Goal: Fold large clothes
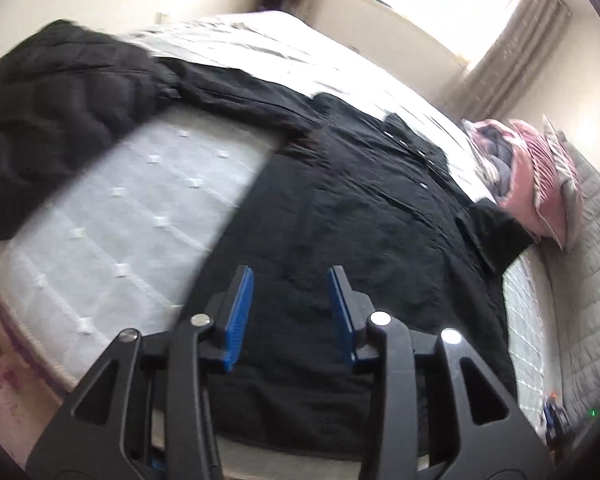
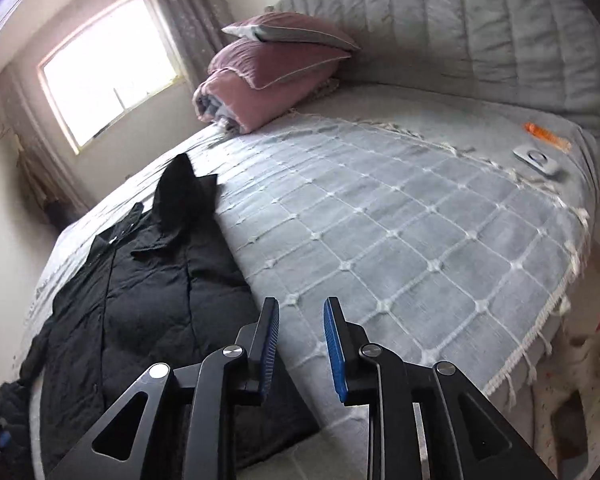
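A grey headboard (image 2: 480, 28) curved behind the bed (image 2: 400, 240), and a stack of two pink pillows (image 2: 276, 68) on a folded pink quilt sat at the head end toward the window (image 2: 108, 64). Near the right edge of the bedspread lay one small white device (image 2: 538, 162) and one orange object (image 2: 546, 135), both well apart from the clothing. One black button-front coat (image 1: 360, 216) lay flat along the near edge of the bed, its long axis running from hem at the foot end to collar near the pillows, one sleeve (image 1: 52, 120) stretched out toward the foot-end corner. Nothing lay on top of the coat. The left gripper (image 1: 291, 316) hovered above the coat's body, its blue pads parted with nothing between them. The right gripper (image 2: 301, 344) hung over the coat's edge and bare bedspread, jaws likewise apart and empty.
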The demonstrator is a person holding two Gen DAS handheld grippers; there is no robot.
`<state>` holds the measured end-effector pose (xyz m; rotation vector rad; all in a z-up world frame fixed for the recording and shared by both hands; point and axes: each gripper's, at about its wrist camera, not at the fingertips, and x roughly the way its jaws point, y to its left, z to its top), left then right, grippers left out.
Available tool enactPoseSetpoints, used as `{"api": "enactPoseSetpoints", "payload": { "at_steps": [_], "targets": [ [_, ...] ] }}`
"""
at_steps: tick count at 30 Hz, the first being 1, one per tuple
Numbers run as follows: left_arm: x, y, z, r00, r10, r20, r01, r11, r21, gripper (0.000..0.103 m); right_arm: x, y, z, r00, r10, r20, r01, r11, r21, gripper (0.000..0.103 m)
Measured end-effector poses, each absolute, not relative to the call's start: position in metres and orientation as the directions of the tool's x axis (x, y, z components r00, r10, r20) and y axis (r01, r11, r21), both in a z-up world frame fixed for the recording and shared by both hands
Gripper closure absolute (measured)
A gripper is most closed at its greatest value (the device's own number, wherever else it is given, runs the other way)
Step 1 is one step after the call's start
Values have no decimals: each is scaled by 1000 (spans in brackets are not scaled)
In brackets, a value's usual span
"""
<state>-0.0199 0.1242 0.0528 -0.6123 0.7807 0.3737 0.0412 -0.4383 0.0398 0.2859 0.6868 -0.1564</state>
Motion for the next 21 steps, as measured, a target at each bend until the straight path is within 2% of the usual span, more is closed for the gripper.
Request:
{"api": "enactPoseSetpoints", "payload": {
  "at_steps": [2,3,4,5,7,11,14,16,18,21],
  "targets": [
    [26,105,58,650,20,-760,-467,799,-379,55,79,-394,43,755,-17,-655,80,995,65,76],
    [50,95,59,646,-6,-763,-441,813,-380,48,97,-367,41,742,-10,-671,-13,999,-29,73],
    [70,86,59,641,-17,-767,-423,826,-372,41,113,-342,36,731,-13,-682,-94,988,-120,62],
    [95,75,56,631,-23,-775,-402,844,-353,37,134,-314,31,729,-23,-684,-178,959,-222,42],
    [130,58,40,615,-3,-789,-381,875,-300,32,168,-271,20,760,-35,-649,-276,886,-372,23],
    [161,30,-21,543,93,-835,-336,935,-114,32,239,-208,-24,751,-111,-651,-413,691,-594,22],
    [164,30,-41,526,173,-833,-344,939,-23,32,290,-176,-53,729,-115,-675,-481,615,-625,22],
    [168,35,-48,505,178,-845,-356,934,-15,32,327,-159,-75,712,-139,-688,-512,567,-645,22],
    [171,41,-49,505,147,-851,-371,927,-61,32,354,-146,-92,723,-158,-673,-515,525,-677,22],
    [173,41,-50,517,142,-844,-371,926,-72,32,379,-147,-96,740,-156,-655,-509,507,-696,24]
  ]
}}
